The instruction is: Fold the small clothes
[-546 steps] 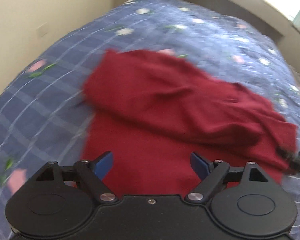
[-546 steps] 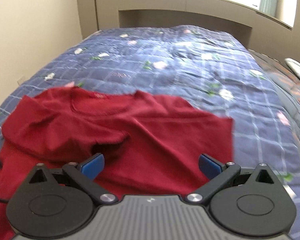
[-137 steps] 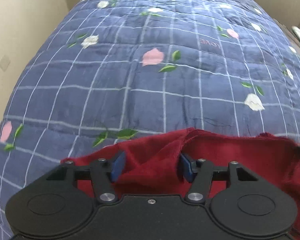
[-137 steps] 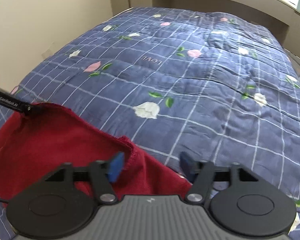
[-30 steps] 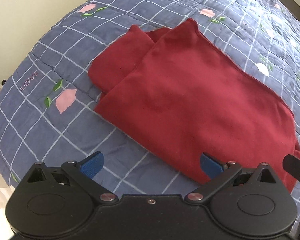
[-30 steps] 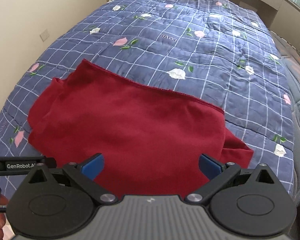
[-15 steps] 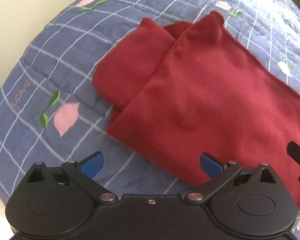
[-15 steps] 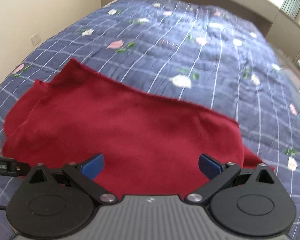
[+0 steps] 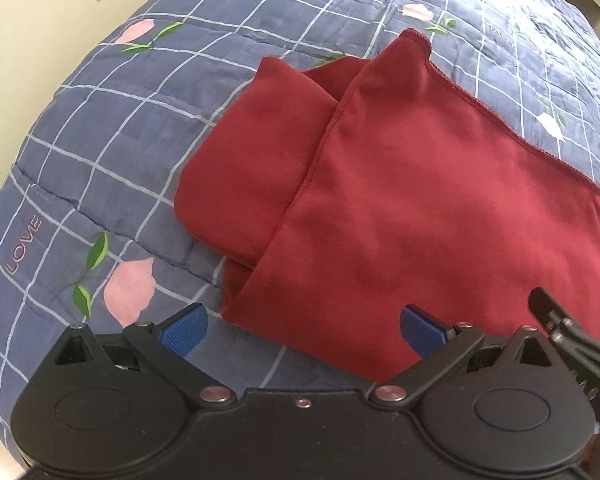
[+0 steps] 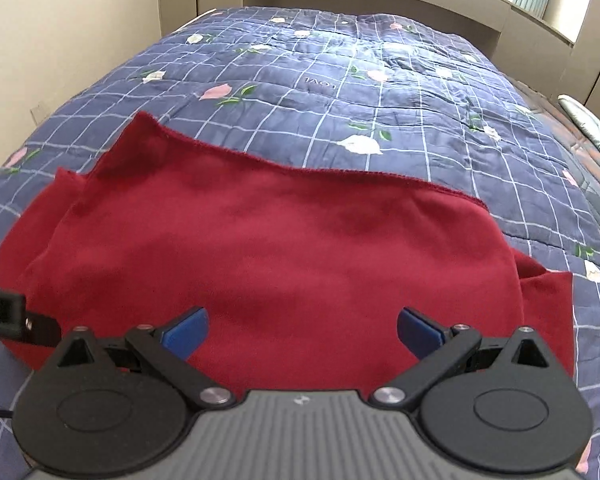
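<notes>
Red garment point(image 10: 284, 248) lies folded on bed point(image 10: 380, 92), long axis running left-right, just beyond both grippers. Left gripper point(image 9: 304, 330) hovers over its near-left corner, jaws wide, holding nothing. Right gripper point(image 10: 302, 330) sits above near edge mid-right, jaws wide, empty too. Left is nearer the tucked sleeve end; next fold likely starts there.

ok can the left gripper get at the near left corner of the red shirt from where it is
Probably yes. The left gripper is open and empty, and the near corner of the red shirt lies just ahead of its fingers on the quilt, with nothing between. The right gripper is off to the side.
</notes>
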Tool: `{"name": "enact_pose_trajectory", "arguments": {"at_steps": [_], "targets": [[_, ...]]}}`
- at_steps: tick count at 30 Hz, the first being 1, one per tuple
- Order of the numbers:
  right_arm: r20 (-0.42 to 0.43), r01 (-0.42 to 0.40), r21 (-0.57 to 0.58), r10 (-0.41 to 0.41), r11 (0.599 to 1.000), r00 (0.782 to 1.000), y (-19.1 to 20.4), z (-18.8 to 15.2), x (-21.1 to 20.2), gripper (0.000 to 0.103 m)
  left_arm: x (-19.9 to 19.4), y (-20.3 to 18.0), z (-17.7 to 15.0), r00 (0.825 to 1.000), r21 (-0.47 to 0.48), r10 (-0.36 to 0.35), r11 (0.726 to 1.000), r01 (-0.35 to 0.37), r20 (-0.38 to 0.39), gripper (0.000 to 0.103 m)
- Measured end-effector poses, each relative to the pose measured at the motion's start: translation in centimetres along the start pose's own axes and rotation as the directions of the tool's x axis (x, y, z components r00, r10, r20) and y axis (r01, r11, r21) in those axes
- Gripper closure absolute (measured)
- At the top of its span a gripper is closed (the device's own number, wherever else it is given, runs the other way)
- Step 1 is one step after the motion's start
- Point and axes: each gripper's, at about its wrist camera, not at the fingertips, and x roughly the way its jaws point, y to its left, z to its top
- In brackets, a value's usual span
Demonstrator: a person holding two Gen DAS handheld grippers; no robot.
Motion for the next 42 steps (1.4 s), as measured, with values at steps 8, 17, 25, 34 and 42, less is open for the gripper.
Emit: {"name": "enact_pose_trajectory", "arguments": {"at_steps": [8,17,25,34,42], "targets": [[-0.04,0.047,-0.045,-0.049,0.998,0.998,1.7,-2.7,1.5,0.0,0.9,1.9,0.0,1.0,0.005,-0.002,1.0,0.002,-0.001,0.001],[-0.01,0.065,-0.074,-0.066,0.995,0.998,2.1,-3.8,1.4,0.0,1.9,5.5,-0.1,0.994,-0.063,-0.093,0.993,0.097,0.065,0.001],[-0.013,0.073,-0.066,-0.074,0.995,0.997,2.1,-4.2,1.2,0.0,3.0,7.3,1.3,0.986,-0.046,-0.12,0.991,0.126,0.118,0.001],[-0.013,0.068,-0.063,-0.069,0.996,0.998,2.0,-4.3,1.2,0.0,2.7,7.1,1.5,0.967,-0.121,-0.218,0.965,0.234,0.132,0.046],[-0.022,0.046,-0.069,-0.047,0.997,0.999,1.7,-4.1,1.3,0.0,2.6,6.7,1.2,0.961,-0.18,-0.234,0.949,0.259,0.15,0.076]]}}
